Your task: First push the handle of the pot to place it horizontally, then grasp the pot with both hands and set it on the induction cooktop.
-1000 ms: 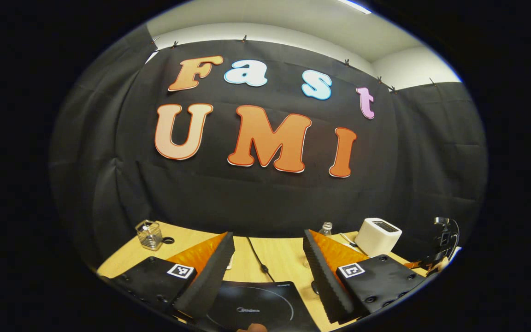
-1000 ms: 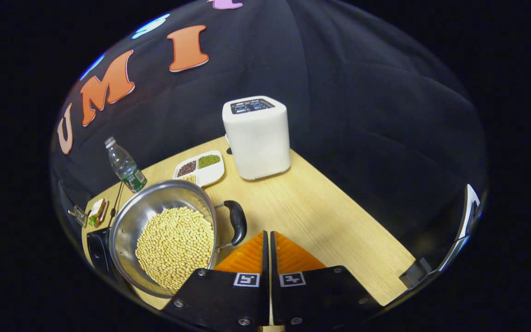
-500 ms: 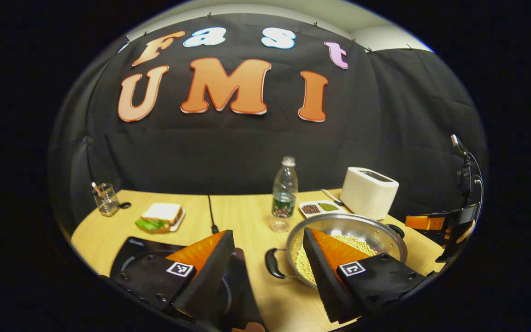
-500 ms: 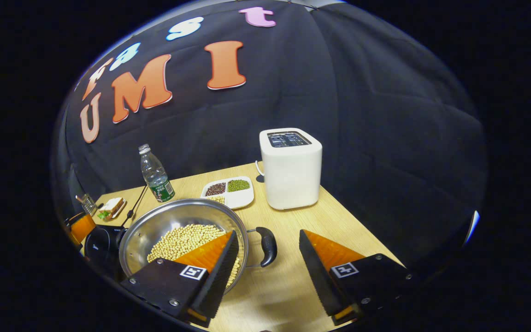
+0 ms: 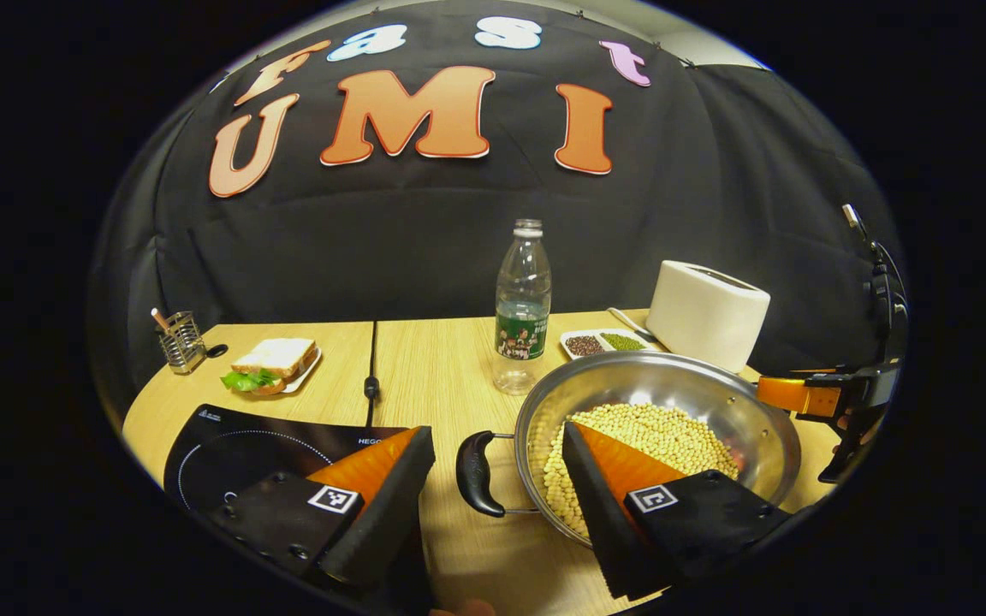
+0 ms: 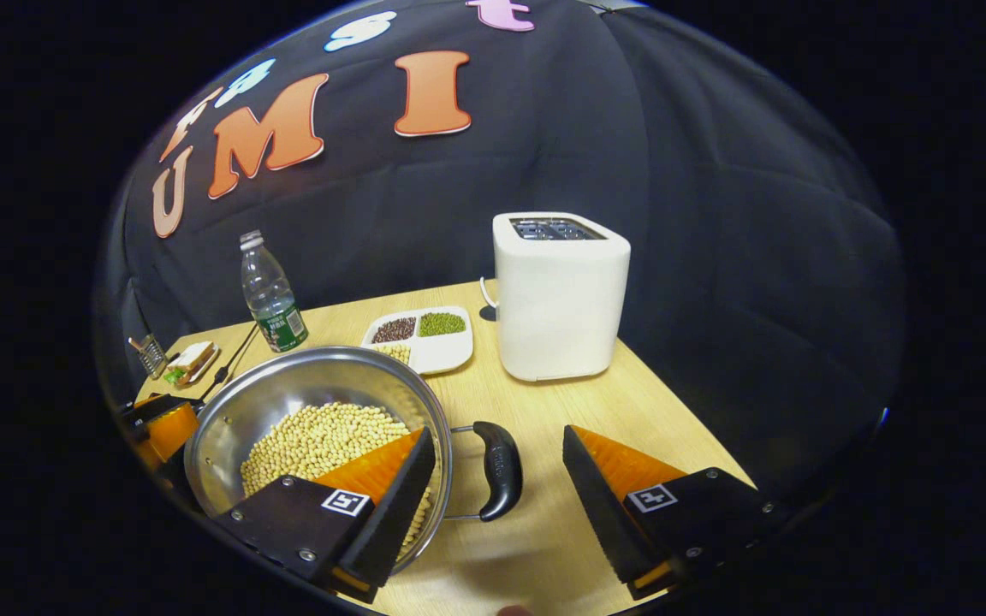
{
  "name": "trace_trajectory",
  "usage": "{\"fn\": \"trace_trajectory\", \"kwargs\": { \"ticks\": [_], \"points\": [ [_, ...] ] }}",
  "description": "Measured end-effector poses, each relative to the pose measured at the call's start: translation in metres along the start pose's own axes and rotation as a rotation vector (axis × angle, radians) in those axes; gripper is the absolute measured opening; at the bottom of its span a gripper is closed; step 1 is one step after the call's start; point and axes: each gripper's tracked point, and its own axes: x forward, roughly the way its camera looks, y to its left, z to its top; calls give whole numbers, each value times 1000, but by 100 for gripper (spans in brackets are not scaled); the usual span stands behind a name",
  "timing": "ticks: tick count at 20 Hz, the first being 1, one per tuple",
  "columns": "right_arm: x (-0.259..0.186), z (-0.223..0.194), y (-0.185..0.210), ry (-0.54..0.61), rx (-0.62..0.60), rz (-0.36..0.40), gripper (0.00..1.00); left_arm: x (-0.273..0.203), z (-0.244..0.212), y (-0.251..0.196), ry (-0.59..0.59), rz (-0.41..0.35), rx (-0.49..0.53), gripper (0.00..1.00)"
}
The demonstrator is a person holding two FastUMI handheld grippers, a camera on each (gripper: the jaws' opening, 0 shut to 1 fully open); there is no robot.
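Item: pot of beans on the desk beside the induction cooktop; we hold left claw and right claw spread wide around its side handles, where uneven clamping may tip beans out.

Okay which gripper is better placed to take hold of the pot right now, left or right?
Neither alone; the lift needs both, and both look ready. The left gripper is open around the pot's left handle; the right gripper is open around the right handle. Neither has closed yet.
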Motion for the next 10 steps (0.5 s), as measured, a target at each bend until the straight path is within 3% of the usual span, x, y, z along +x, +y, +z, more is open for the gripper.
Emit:
{"fn": "trace_trajectory", "kwargs": {
  "ticks": [4,7,8,10],
  "points": [
    [16,-17,11,65,18,34,94,18,-11,-3,39,-18,10,98],
    [27,-26,17,99,62,49,93,27,-12,5,54,10,22,75],
    [31,-30,18,126,82,44,85,27,-13,4,64,-2,20,67],
    [32,-30,20,136,113,53,68,27,-14,4,107,-8,13,64]
  ]
}}
